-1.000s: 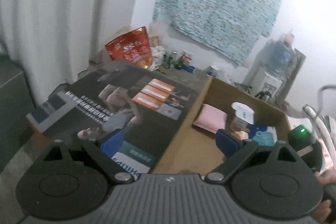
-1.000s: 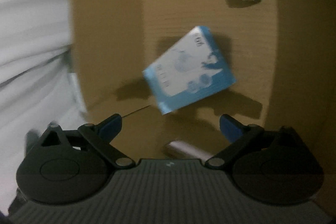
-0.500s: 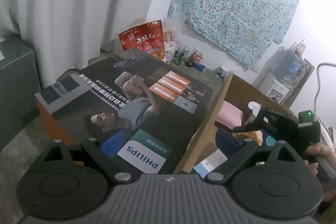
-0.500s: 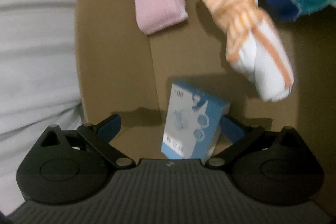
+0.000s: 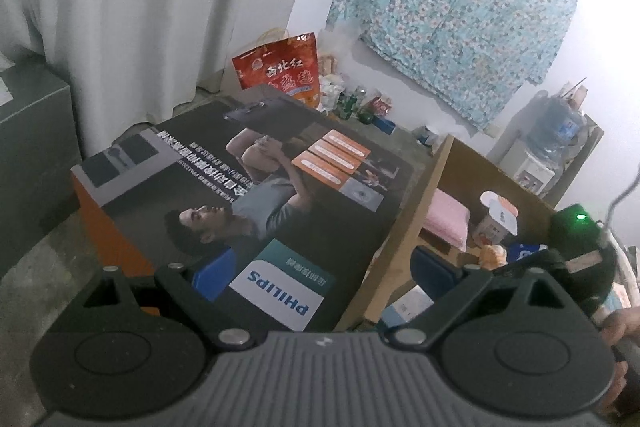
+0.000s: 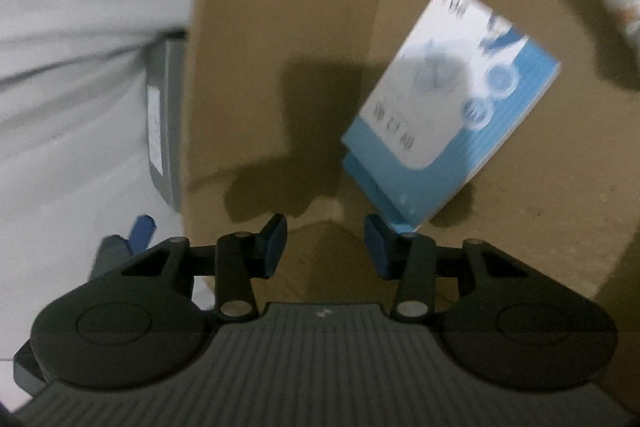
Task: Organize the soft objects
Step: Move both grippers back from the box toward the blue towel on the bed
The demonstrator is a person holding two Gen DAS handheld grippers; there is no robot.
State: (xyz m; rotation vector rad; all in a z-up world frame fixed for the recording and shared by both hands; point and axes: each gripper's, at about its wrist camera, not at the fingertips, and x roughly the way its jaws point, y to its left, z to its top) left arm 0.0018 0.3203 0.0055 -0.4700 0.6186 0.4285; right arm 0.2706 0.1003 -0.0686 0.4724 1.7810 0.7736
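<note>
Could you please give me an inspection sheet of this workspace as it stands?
Surface: open cardboard box beside a large printed box.
Job's things: blue packet lying in the cardboard box; pink cloth and orange-white bundle further in.
Clutter: white cup.
Grippers: left tongs open, empty; right tongs have just been closing, nothing between them.
Cables: one cable near the right tongs.
Surroundings: curtain, floral cloth, red bag, water dispenser.

A lived-in home room is showing here: a curtain [image 5: 100,7] is hanging by a floral cloth [image 5: 452,27] on the wall, with a snack bag [image 5: 280,71], bottles [image 5: 352,103] and a water dispenser [image 5: 540,155].
</note>
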